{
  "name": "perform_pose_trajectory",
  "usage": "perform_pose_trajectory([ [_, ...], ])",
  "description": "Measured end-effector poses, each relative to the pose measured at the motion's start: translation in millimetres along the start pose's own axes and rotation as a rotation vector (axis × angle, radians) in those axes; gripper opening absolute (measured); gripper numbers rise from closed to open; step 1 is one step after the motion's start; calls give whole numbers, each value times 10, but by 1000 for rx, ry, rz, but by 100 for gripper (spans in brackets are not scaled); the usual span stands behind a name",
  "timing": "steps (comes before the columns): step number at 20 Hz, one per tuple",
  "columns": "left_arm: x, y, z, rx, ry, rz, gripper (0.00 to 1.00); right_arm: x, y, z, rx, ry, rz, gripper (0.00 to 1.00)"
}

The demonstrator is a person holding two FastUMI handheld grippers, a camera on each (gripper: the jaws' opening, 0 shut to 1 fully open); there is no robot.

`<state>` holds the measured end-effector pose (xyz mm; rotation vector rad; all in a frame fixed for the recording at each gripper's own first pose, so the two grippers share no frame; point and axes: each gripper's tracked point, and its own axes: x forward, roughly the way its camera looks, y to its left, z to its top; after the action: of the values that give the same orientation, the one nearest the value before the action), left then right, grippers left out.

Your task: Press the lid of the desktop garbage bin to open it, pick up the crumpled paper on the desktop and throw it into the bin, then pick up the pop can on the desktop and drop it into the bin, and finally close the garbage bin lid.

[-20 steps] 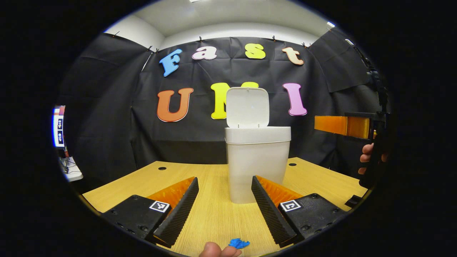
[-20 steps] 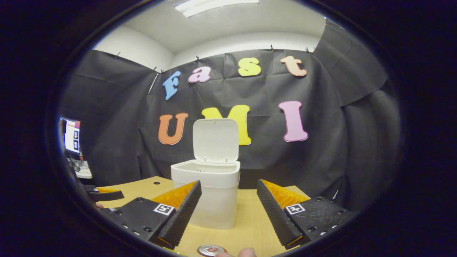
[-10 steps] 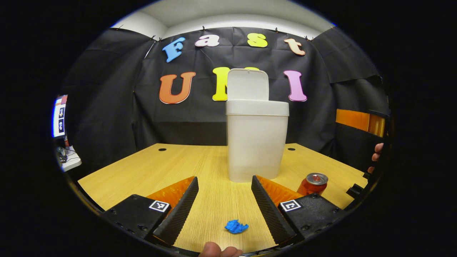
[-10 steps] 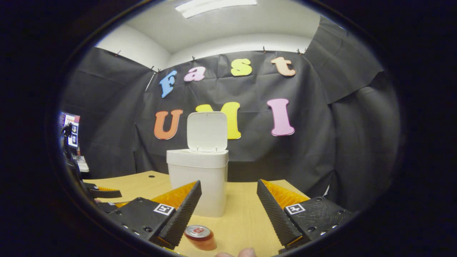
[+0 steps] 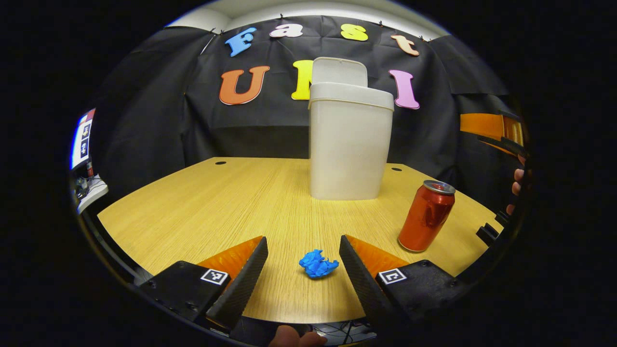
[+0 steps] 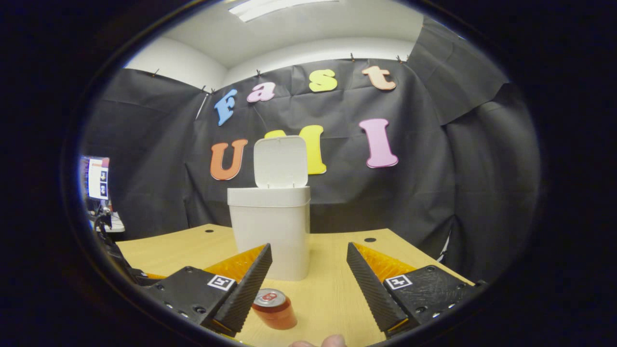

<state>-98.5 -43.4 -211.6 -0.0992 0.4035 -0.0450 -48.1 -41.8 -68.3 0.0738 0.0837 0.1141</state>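
The white bin (image 5: 349, 142) stands mid-table with its lid (image 5: 339, 71) swung up. A crumpled blue paper ball (image 5: 317, 263) lies on the wood, right between the fingertips of my open left gripper (image 5: 302, 251), untouched. A red pop can (image 5: 426, 215) stands upright to the right of it. In the right gripper view the bin (image 6: 271, 231) and its raised lid (image 6: 280, 161) sit ahead, and the pop can (image 6: 274, 308) stands low, just inside the left finger of my open right gripper (image 6: 309, 255). The right gripper (image 5: 491, 127), with a hand on it, shows at the left gripper view's right edge.
The wooden table (image 5: 226, 202) has cable holes at the back left (image 5: 220, 163) and back right (image 5: 396, 169). A screen and cluttered desk (image 5: 83, 159) stand beyond the table's left side. Black cloth closes the back.
My left gripper has dropped low toward the table, so the paper ball now lies between its fingertips and the can has come into sight. The right gripper sank and drew back slightly.
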Motion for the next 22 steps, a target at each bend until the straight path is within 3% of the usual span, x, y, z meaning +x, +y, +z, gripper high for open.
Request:
perform_pose_trajectory([
  [10,126,-34,-295,3,80,9,98,19,-82,-199,45,37,-10,97],
  [11,126,-48,-318,4,87,8,97,33,-87,-230,43,43,-9,93],
  [14,125,-72,-318,19,82,4,96,35,-65,-238,46,47,-3,96],
  [18,131,-45,-336,37,86,27,77,27,-48,-280,35,53,1,96],
  [19,131,-31,-331,34,86,33,80,24,-52,-282,34,54,1,96],
  [20,121,-24,-332,33,86,37,66,23,-51,-273,36,53,2,96],
  [22,117,-9,-334,38,87,49,63,17,-53,-263,41,49,0,96],
])
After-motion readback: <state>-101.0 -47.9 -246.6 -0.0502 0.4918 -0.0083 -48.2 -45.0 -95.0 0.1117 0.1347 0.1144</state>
